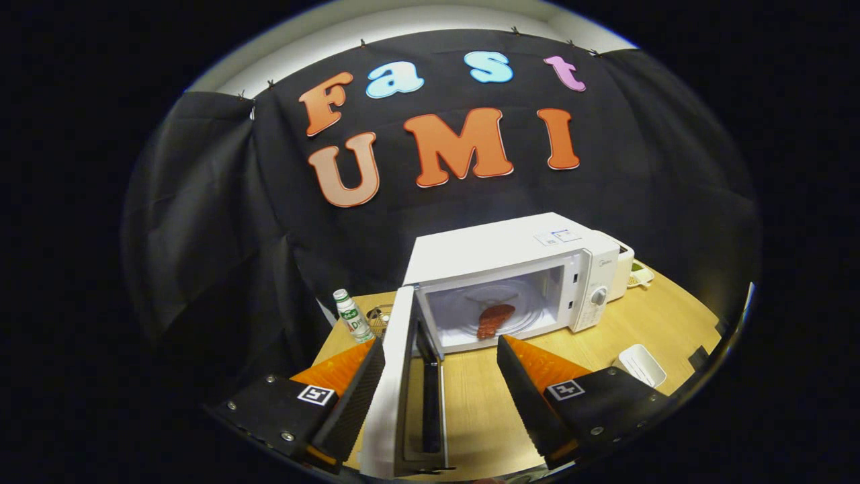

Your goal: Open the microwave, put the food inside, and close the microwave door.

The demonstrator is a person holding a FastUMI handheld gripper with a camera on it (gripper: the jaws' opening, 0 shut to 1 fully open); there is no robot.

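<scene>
Food (495,319) already in the oven (510,269) at 12 o'clock, tool (440,376) wide and empty, stiff light door (390,390) between fingers, best pushed at its outer edge.

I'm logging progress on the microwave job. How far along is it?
Done: the microwave is open and the food lies inside on the turntable. In hand: the open gripper straddles the swung-out door, its edge between the fingers. Left: closing the door.
</scene>
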